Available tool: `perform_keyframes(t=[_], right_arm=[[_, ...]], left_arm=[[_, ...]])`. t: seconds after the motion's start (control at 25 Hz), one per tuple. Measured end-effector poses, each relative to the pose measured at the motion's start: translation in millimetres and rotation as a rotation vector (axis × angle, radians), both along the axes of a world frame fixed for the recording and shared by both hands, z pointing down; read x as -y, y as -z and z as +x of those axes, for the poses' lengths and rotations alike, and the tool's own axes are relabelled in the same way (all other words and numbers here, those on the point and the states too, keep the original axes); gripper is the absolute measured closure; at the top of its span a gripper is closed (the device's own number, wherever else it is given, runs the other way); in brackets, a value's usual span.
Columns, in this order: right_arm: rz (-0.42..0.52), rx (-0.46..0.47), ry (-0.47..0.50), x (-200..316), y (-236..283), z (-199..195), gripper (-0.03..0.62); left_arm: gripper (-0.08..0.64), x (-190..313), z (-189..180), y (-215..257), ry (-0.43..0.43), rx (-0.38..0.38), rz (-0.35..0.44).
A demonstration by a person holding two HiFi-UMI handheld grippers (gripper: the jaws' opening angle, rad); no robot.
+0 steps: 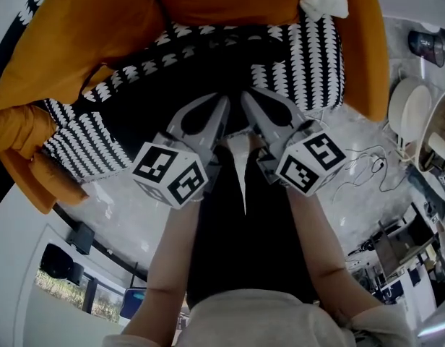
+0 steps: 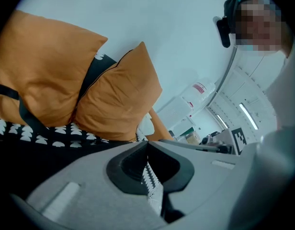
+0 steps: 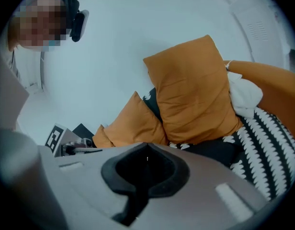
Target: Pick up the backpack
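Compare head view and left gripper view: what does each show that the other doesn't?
Head view only: the person's forearms and the pale floor below them. Left gripper view only: the left hand-held gripper with its jaws shut on a fold of black-and-white patterned fabric. Both: that patterned fabric and the orange cushions lying against it.

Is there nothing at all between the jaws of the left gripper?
No, a strip of black-and-white patterned fabric is pinched between the closed jaws of the left gripper.
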State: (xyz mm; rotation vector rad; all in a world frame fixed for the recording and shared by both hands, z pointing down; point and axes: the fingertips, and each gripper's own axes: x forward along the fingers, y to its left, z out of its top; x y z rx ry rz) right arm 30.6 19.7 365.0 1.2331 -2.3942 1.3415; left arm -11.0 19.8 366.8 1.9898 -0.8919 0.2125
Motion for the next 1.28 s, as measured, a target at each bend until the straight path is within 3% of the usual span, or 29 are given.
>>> perform_keyframes(t=[0.28,0.48,0.68,0.72,0.76,0.92,1.28], right_arm=[[-0.138,0.123,-0.127,-2.7,-29.9,15.3,0.589],[-0.159,0.128,-0.164,2.9,-44.8,21.6,0.588],[-0.177,0.060,-0.179,4.8,-63.1,28.1,0.588],[-0.195,0.065,-0.190,5.3,-68.7,28.4,0.575],[-0.218,0.075,-0.199,5.2,-74.6,28.1,0.449],[-0.280,0.113,-0.249,5.4,-91.8,27.7,0.437],[-0.305,0.132,-0.300,14.4,-113.3,27.2,0.373]], left_arm=[[0.552,-5.4,9.9,-15.8,-0.015,-0.015,-0.027],[0.552,-6.8,14.0,-23.4,-0.035,-0.027,-0.034],[0.552,-10.3,16.7,-30.4,-0.051,-0.031,-0.048],[0.552,-10.6,17.4,-32.7,-0.053,-0.032,-0.051],[0.554,-10.9,18.4,-35.2,-0.056,-0.034,-0.055],[0.552,-9.4,23.2,-41.4,-0.062,-0.047,-0.063],[0.552,2.5,19.1,-50.1,-0.026,-0.078,-0.077]])
